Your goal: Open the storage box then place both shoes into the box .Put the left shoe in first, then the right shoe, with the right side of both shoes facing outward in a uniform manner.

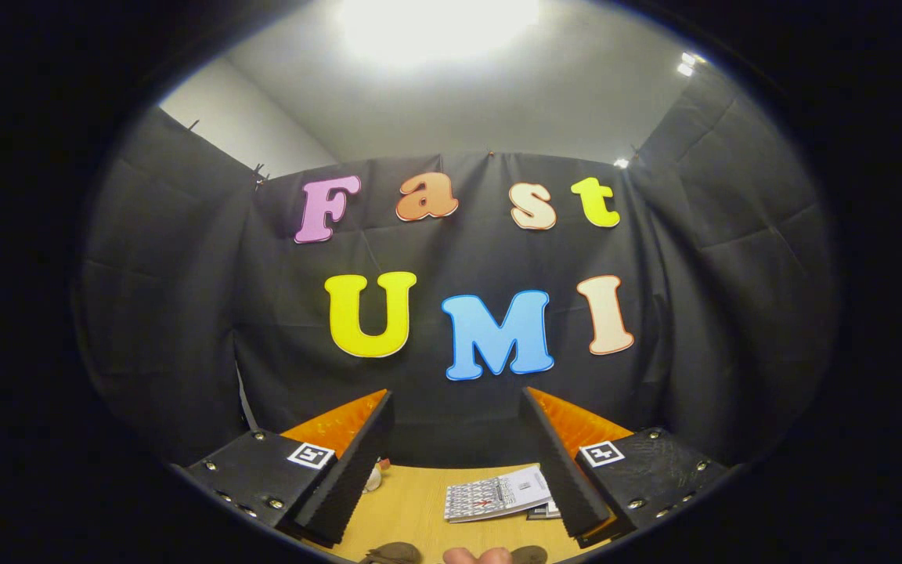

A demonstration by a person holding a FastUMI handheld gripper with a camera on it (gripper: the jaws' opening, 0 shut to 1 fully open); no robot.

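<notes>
My gripper [457,407] is held high and points at the booth's back wall. Its two orange-and-black fingers [357,439] stand wide apart, open, with nothing between them. Below and between the fingers lies the wooden tabletop [408,505]. At the very bottom, two dark rounded shapes [392,553] may be shoe parts, but I cannot tell. Beside them shows a bit of a person's hand [476,556].
A printed booklet [498,493] lies on the table just inside the right finger. A small white object [373,476] peeks out beside the left finger. Black cloth walls close the booth on three sides.
</notes>
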